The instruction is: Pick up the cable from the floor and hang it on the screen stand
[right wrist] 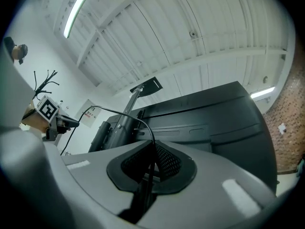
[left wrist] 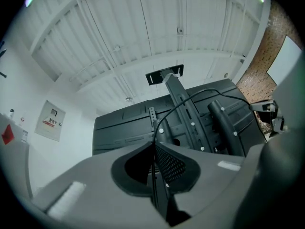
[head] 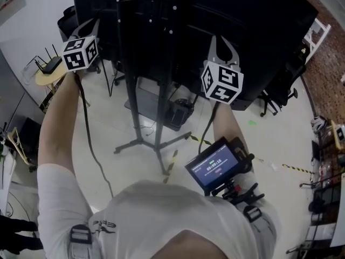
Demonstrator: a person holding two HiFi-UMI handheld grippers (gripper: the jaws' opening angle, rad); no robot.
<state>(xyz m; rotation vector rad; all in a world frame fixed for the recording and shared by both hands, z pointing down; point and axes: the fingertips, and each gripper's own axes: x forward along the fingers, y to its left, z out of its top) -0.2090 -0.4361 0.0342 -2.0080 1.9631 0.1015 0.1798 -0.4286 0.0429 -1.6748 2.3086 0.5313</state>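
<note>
- Head view: both grippers are raised toward the back of the screen. The left gripper is near the screen's left edge and the right gripper is under its middle. The cable drops from the left gripper along my forearm toward the floor. A second strand hangs below the right gripper. The screen stand rises between the two grippers.
- Left gripper view: the left gripper has its jaws closed on the cable. The cable arcs up from the pads and across the stand's bracket.
- Right gripper view: the right gripper is likewise clamped on the cable. From there the cable loops over toward the other gripper's marker cube.
- Assessment: the cable is lifted and the hanging is not yet done.
- Recommendation: I would carry the span between the grippers above the bracket, then lower it behind an arm. Both grips should hold until the span bears on the stand. The trailing slack needs watching where it passes the stand's feet.
</note>
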